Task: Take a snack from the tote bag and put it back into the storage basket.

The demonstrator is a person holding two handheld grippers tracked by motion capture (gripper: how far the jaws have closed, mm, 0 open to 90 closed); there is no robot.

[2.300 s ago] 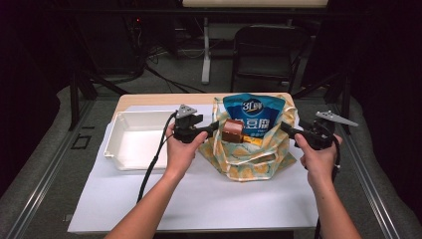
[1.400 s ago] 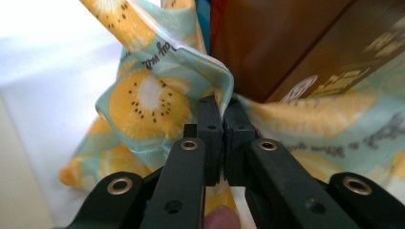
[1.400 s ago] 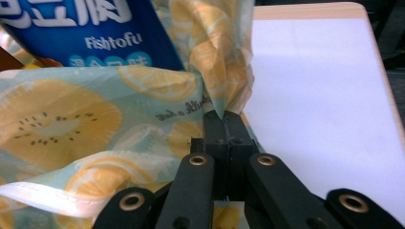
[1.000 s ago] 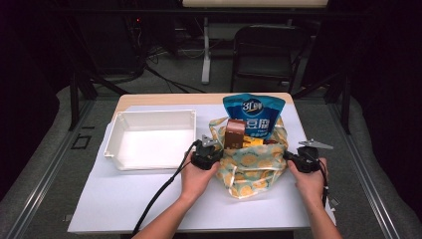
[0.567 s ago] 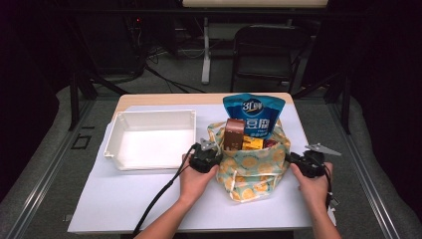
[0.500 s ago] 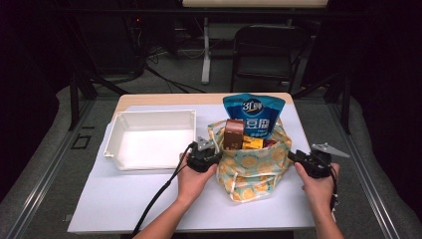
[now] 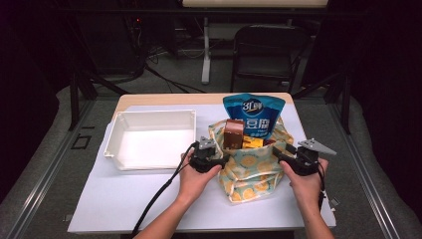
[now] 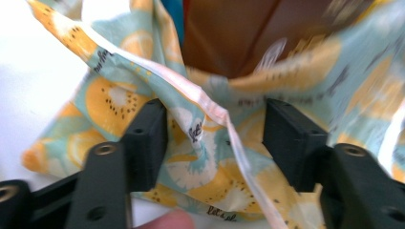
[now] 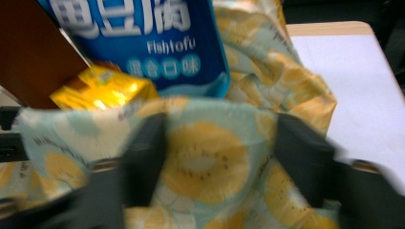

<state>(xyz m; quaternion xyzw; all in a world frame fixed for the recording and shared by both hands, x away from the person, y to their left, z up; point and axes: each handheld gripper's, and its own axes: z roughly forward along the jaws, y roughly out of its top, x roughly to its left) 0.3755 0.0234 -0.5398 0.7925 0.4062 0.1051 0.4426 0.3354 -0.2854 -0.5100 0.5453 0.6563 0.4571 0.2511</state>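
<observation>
The fruit-print cloth bag (image 7: 251, 167) sits on the white sheet, right of the white tray (image 7: 149, 139), its mouth now slack around the blue snack pouch (image 7: 254, 112) and brown box (image 7: 233, 133). Both grippers have just been opening: the left gripper (image 8: 215, 131) and right gripper (image 9: 219, 148) stand half-wide, cloth between unpressed jaws (let go, I'd say). The contents look ready to lift out.

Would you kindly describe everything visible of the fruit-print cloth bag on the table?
The cloth bag is soft, pale teal fabric printed with yellow citrus slices and edged in light piping. It sits slumped and open-mouthed on the white sheet, right of the white tray. A blue snack pouch, a brown box and a yellow packet stand in it. Both tongs, left and right, flank its rim, jaws apart.
</observation>
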